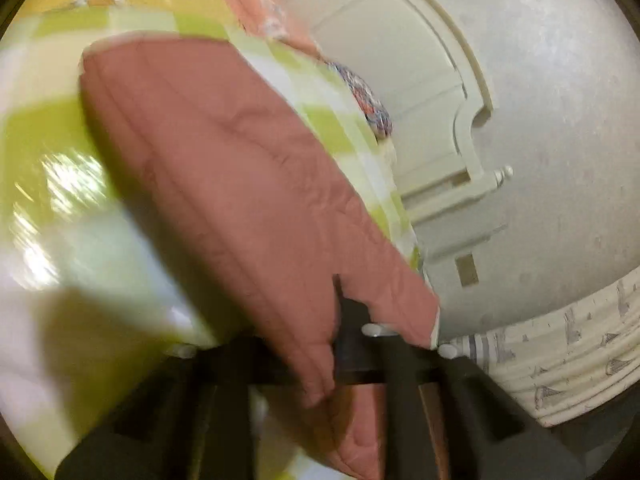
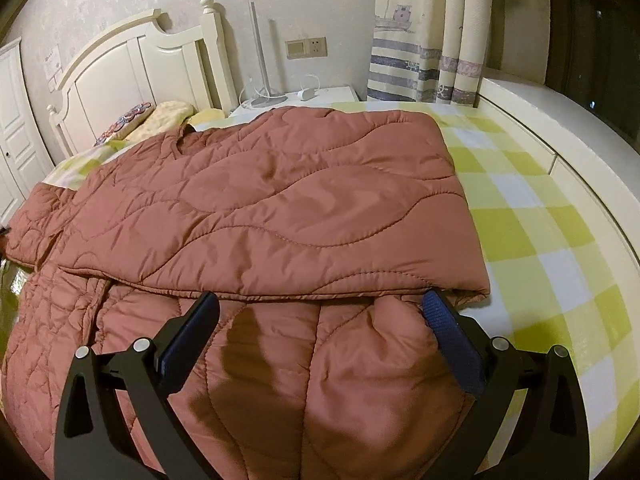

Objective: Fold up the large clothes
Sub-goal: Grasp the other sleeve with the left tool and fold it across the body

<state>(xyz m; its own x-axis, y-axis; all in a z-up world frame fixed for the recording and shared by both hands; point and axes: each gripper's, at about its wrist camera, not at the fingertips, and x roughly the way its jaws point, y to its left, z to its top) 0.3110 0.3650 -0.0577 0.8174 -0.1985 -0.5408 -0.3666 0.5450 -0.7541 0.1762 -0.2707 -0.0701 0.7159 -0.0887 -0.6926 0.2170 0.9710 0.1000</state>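
A large rust-pink quilted coat (image 2: 260,208) lies on a bed with a yellow-green checked sheet (image 2: 540,240); one part is folded over the rest. My right gripper (image 2: 320,304) is open, its blue-padded fingers (image 2: 452,336) spread just above the coat's near part at the folded edge. In the blurred, tilted left wrist view, my left gripper (image 1: 340,320) is shut on a part of the coat (image 1: 224,160) and holds it lifted over the sheet (image 1: 48,140).
A white headboard (image 2: 132,64) and pillows (image 2: 160,116) are at the far left. A white nightstand (image 2: 336,94) with a lamp stands behind the bed. Striped curtains (image 2: 416,40) and a white ledge (image 2: 560,120) run along the right.
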